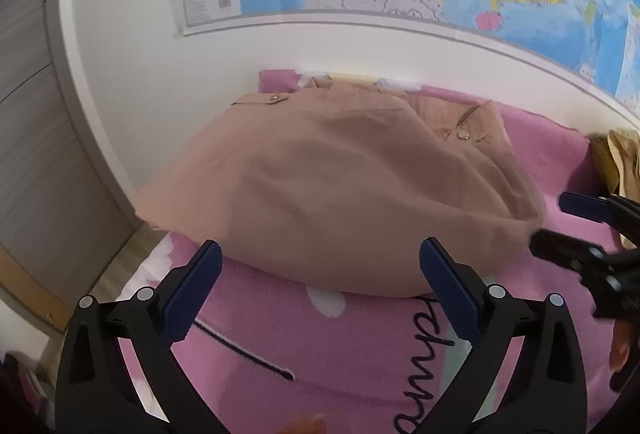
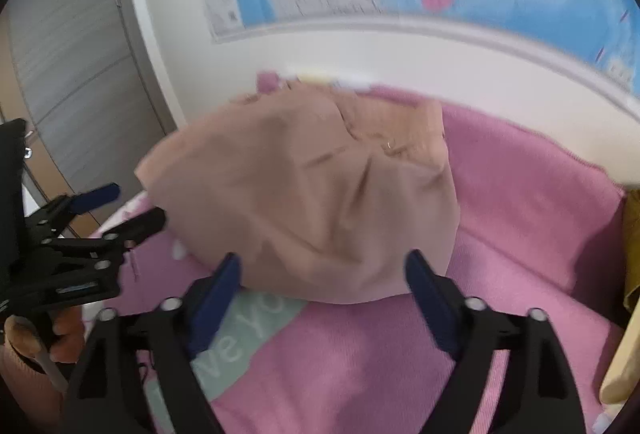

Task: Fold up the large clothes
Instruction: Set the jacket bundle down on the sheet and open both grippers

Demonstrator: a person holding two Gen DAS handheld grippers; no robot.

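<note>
My left gripper (image 1: 320, 266) and right gripper (image 2: 322, 274) are both spread, holding nothing, just before the folded tan coat (image 1: 340, 186). Pink blanket (image 2: 520, 202) is free right of the coat; its writing is only partly readable.

A bed covered with a pink printed bedspread (image 1: 532, 142) stands against the white wall. A tan coat (image 1: 340, 186), folded over into a rounded bundle with its buttoned tabs toward the wall, lies on it. At the bed's right edge lies a mustard-yellow cloth (image 1: 618, 162), well apart from the coat.
</note>
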